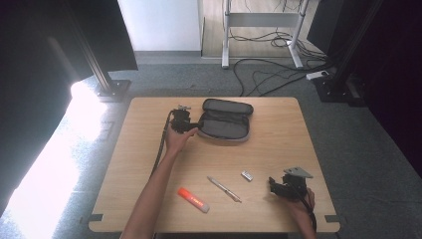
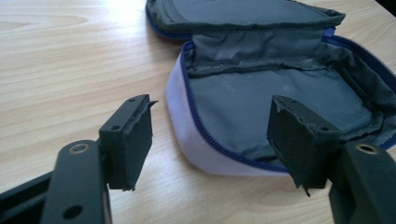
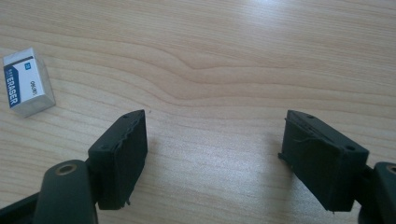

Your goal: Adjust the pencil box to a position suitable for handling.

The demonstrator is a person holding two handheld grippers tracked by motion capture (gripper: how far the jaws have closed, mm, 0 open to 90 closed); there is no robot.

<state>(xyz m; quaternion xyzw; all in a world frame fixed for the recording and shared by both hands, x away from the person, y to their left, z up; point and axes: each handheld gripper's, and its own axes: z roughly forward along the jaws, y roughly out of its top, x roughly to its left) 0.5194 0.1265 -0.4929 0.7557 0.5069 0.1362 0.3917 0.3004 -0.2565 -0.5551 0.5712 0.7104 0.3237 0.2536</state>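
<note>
Here the left gripper (image 1: 191, 127) sits at the near left end of an open pencil case (image 1: 226, 119), which lies unzipped toward the far middle of the wooden table (image 1: 278, 149). In the left gripper view its jaws stand wide apart, straddling the rounded end of the pencil case (image 2: 261, 93): one pad is over bare wood just beside the pale outer wall, the other hangs over the grey lining inside. Neither pad appears to press on the fabric, though the far pad is close enough to the lining that contact cannot be ruled out. The case's blue zip runs round the rim, and its lid is folded back, away from the person.

The right gripper (image 1: 279, 187) rests near the front right of the table, held in the person's right hand (image 1: 301, 201), well apart from the case. In the right gripper view its jaws are spread with only bare wood between them, and a small white eraser (image 3: 25, 83) with a blue label lies off to the upper left, apart from them. In the high view the eraser (image 1: 247, 175) lies between that gripper and a pen (image 1: 224, 188), and an orange highlighter (image 1: 193, 199) with a white cap lies farther left, near the person's left forearm (image 1: 149, 199).
</note>
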